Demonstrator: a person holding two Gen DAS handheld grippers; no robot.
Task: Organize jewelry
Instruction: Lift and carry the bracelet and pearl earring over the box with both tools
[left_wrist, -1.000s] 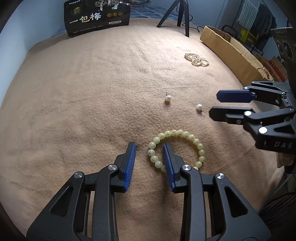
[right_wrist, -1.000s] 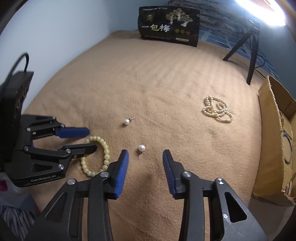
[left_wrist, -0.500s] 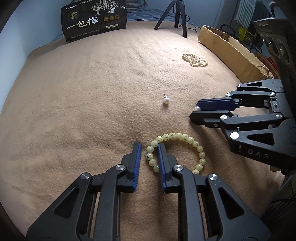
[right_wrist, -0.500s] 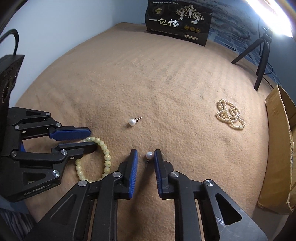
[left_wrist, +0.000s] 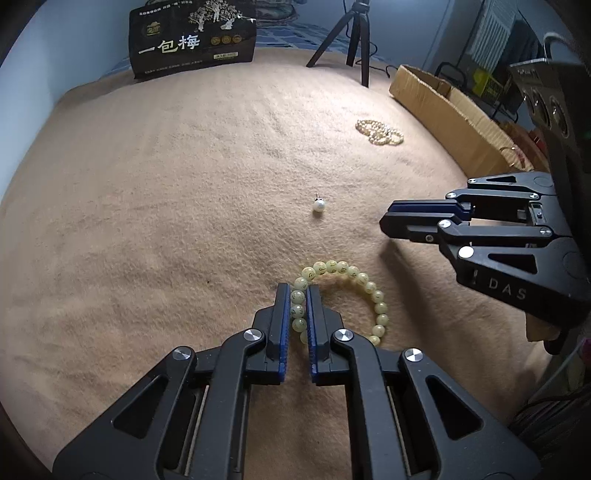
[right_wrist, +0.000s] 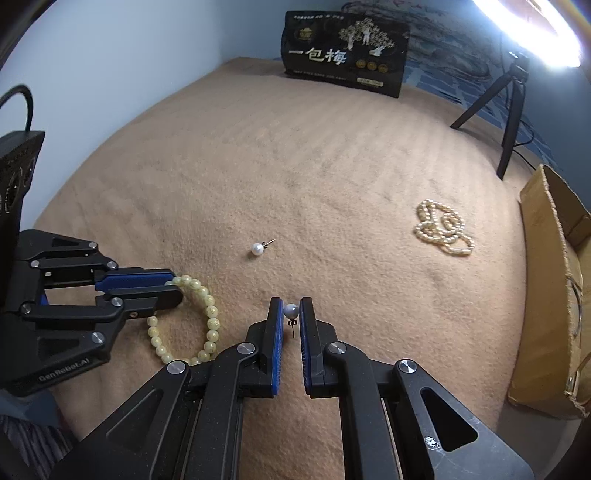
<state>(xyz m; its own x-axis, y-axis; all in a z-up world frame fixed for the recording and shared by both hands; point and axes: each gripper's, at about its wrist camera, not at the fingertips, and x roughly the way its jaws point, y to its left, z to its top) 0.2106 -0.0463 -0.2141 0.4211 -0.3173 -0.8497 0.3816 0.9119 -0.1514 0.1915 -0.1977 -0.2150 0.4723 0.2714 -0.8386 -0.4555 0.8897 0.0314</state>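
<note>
On the tan blanket lies a pale green bead bracelet (left_wrist: 354, 277) (right_wrist: 210, 314). My left gripper (left_wrist: 297, 295) (right_wrist: 173, 286) is shut on the bracelet's left side, several beads pinched between its blue pads. A pearl stud earring (right_wrist: 291, 311) sits between the pads of my right gripper (right_wrist: 291, 308) (left_wrist: 386, 219), which is shut on it, its pin hanging down. In the left wrist view that earring is hidden by the right gripper's fingers. A second pearl stud earring (left_wrist: 319, 205) (right_wrist: 257, 249) lies loose farther out. A pearl necklace (left_wrist: 378, 132) (right_wrist: 443, 232) lies bunched at the right.
A black box with gold lettering (left_wrist: 192, 38) (right_wrist: 345, 55) stands at the blanket's far edge. A tripod (left_wrist: 349, 35) (right_wrist: 509, 110) stands beyond it. A cardboard box (left_wrist: 450, 114) (right_wrist: 554, 288) runs along the right edge.
Both grippers closed: the left onto the bracelet's beads, the right onto the near pearl earring, which now sits between its pads. Both shifted slightly forward.
</note>
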